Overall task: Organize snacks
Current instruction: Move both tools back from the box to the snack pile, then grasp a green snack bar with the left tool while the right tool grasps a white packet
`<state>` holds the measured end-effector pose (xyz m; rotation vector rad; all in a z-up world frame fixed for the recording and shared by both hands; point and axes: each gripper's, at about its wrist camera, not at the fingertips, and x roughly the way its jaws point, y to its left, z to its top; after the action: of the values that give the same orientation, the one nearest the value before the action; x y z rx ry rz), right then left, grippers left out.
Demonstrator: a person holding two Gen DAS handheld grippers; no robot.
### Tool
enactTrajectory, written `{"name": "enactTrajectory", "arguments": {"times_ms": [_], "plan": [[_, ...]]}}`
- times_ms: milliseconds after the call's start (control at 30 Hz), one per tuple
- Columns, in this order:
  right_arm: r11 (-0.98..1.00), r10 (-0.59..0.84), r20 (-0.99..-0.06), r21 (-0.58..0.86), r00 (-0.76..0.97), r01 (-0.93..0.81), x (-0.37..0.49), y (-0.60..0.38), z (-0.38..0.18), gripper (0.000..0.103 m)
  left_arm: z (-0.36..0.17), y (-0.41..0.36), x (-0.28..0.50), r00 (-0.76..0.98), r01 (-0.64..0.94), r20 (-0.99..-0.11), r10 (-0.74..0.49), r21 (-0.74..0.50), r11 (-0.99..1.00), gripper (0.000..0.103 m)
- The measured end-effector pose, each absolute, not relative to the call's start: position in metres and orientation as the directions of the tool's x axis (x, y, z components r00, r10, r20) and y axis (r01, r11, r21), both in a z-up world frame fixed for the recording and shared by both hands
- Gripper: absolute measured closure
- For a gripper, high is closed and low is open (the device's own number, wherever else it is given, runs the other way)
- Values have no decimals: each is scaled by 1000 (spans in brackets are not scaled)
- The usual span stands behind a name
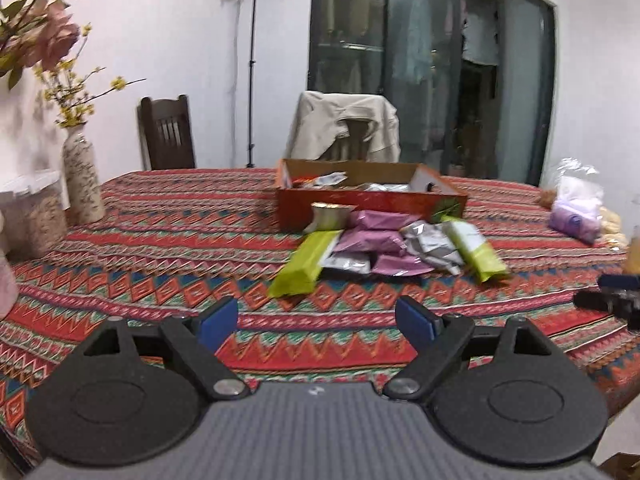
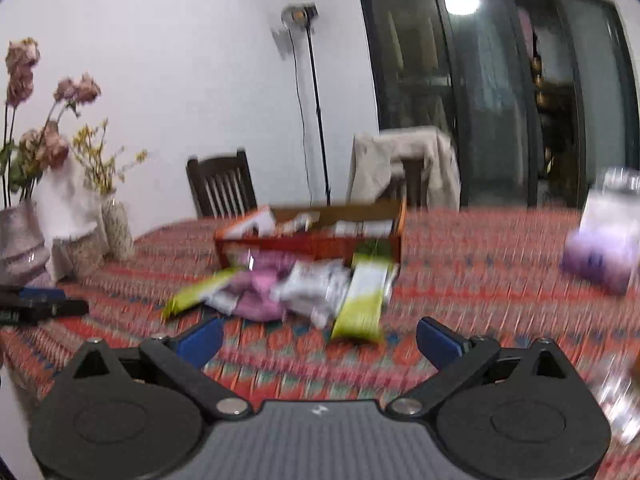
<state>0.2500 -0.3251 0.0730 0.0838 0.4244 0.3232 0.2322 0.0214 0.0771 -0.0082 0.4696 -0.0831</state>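
At the far left of the table [image 1: 160,240], a speckled vase [image 1: 82,178] of yellow sprigs stood beside a lidded jar [image 1: 38,216], with pink flowers [image 1: 52,32] leaning in above them. Behind, a dark chair [image 1: 168,134] stood against the wall, and a lamp stand [image 1: 251,72] rose next to it.

The left gripper [image 1: 316,318] hung low over the patterned cloth, its blue pads well apart with nothing between them, short of the snacks.

The snacks [image 1: 384,246] lay in a loose heap near the middle: a green packet [image 1: 304,264] at the left edge, pink and silver packets [image 1: 376,240] in the centre, another green packet [image 1: 478,250] at the right. Just behind them, touching the heap, sat an open red box [image 1: 372,200] with a few packets already inside. A second chair draped with a beige jacket [image 1: 344,126] stood beyond it.

The right gripper [image 2: 320,342] hovered to the right, jaws spread wide and empty, also short of the heap. That view was blurred.

At the far right lay a clear bag [image 1: 576,208] holding something purple.
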Motion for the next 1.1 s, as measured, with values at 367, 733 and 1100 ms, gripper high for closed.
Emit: {"name": "enactTrajectory", "arguments": {"times_ms": [367,733,1100], "plan": [[959,282,-440,159,853,-235,252,-316,39,0,61,28,263,864,73,-494,-98,-69,995,16],[944,290,-295,243,910,-222,298,-316,51,0,61,24,352,861,129,-491,-134,-43,991,18],[900,411,-381,25,828,-435,408,-279,55,10,29,42,462,775,170,-580,-251,-190,967,36]]}}
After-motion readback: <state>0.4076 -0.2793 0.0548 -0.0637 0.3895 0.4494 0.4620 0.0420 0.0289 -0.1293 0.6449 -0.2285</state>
